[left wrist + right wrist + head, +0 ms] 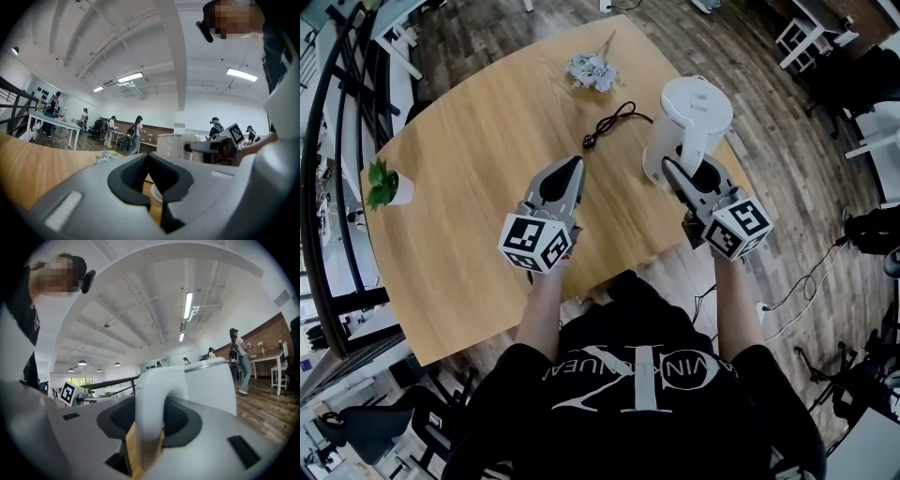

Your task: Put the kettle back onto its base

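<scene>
So the white plastic electric kettle (694,117) is standing upright on the light wooden counter (469,206), close to its right edge. The right gripper (679,174) is clamping its jaws on the kettle's white loop handle (151,399). The left gripper (573,169) is hovering over the counter's middle, jaws pressed together with nothing in them. A black power cord (614,120) is lying toward the counter's far side.

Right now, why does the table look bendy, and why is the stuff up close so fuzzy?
Head view: the wide lens bows the table edges and the floor. Left gripper view: black corners, a glaring ceiling lamp, and the left gripper is soft up close. Right gripper view: the handle between the jaws looms huge and blurry.
</scene>
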Tool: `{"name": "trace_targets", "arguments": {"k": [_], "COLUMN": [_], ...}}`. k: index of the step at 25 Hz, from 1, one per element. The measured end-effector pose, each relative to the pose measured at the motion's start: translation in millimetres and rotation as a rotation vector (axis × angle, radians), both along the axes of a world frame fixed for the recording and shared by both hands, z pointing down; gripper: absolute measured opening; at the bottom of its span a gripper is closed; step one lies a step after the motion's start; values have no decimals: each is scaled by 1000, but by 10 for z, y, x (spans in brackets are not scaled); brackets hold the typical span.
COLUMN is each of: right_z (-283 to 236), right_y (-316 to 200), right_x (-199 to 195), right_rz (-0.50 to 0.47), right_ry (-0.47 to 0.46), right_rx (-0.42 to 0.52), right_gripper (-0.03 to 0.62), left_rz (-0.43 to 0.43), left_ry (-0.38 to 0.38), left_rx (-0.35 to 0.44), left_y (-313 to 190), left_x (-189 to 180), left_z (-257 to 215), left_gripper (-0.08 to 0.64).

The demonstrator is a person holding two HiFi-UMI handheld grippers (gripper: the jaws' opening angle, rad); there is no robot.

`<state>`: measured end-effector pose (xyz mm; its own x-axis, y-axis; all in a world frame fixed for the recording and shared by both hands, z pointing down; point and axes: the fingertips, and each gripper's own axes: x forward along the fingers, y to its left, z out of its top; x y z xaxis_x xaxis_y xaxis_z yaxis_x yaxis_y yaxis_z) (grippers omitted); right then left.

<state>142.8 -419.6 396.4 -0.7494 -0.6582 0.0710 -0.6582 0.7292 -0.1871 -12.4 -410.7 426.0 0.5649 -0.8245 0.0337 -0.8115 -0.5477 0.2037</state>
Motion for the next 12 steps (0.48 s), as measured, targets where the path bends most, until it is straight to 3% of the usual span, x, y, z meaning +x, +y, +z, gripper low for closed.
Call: {"name": "trace_targets", "arguments": {"k": [9,12], "right_z": [-163,-168], "right_y": [-369,-446], "right_x": [96,24], "right_rz": [151,180], "right_ry": [-161,-161], "right_rx": [-18,-18], "right_gripper": [158,158], "left_rz": [11,9], "left_ry": [-1,2], "left_rx": [-4,-11], "left_y": [37,41], "left_x": [72,72], "left_z": [14,42], "left_gripper": [12,12]}}
